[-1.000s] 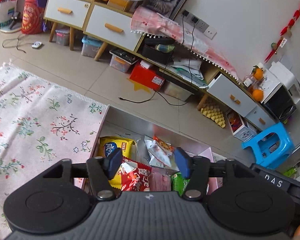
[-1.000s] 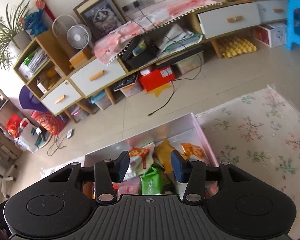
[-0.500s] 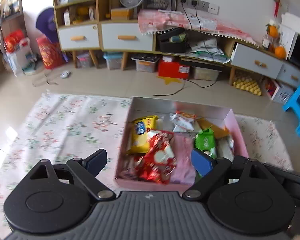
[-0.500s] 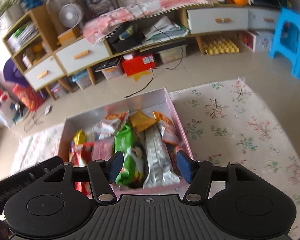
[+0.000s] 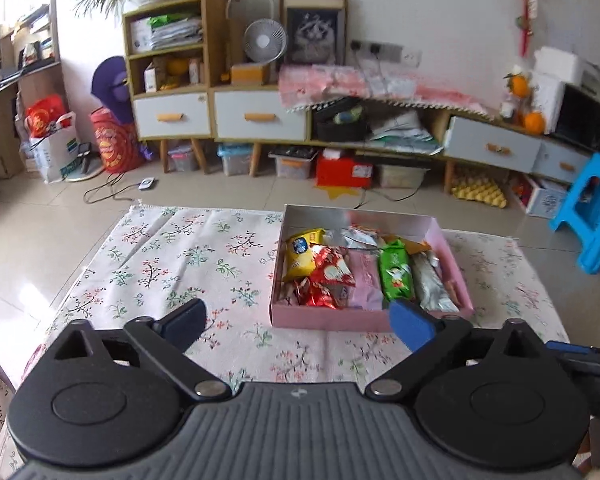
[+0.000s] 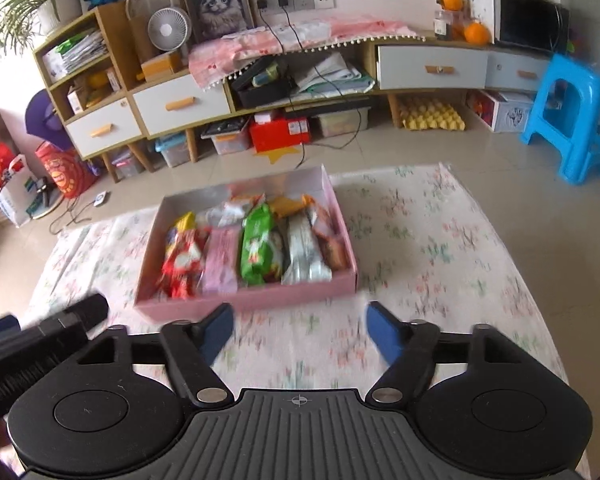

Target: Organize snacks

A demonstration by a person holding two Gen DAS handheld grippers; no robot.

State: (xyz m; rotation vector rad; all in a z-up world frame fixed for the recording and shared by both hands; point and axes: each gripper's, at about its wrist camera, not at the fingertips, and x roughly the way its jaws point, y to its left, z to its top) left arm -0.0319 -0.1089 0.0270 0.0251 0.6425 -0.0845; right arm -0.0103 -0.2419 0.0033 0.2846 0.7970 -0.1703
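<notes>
Left wrist view: left gripper [image 5: 300, 325] released, empty, above floral cloth [image 5: 188, 264]. Shallow pink cardboard box [image 5: 332, 320] sits near cloth's far edge, holding yellow packet [image 5: 302, 254], red packet [image 5: 332, 276], green packet [image 5: 396, 274], silver packet [image 5: 430, 286]. Right gripper [image 6: 300, 330] released, empty; packets motion-blurred, labels unreadable.

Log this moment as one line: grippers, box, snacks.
left gripper: open, empty | right gripper: open, empty | box: on cloth, ahead of both | snacks: all inside box
</notes>
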